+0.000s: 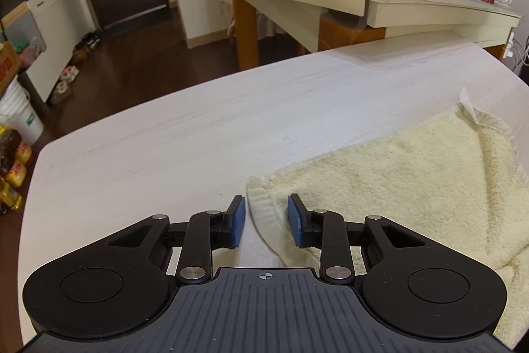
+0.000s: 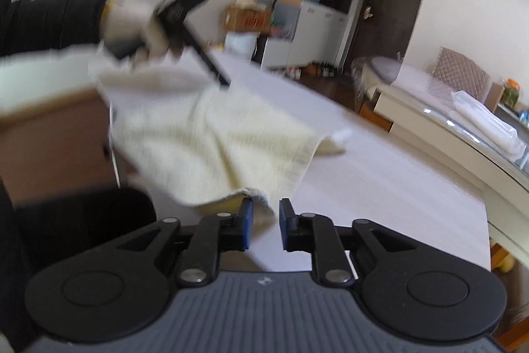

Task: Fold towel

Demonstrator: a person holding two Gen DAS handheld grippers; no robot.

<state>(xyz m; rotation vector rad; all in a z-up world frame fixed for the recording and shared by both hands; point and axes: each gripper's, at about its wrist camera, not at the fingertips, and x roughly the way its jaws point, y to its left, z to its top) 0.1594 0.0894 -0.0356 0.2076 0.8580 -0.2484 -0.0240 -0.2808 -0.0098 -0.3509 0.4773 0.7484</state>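
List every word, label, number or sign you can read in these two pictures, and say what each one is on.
No text can be read.
Cardboard box: red print, too small to read.
White bucket: green label, unreadable.
Yellow packets: print blurred.
Left gripper body: a crosshair mark only, no words.

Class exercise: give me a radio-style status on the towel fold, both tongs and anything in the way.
Left tongs apart, straddling towel corner. Right tongs apart, towel edge between, not pinched. Towel rumpled on white table. Nothing in the way.
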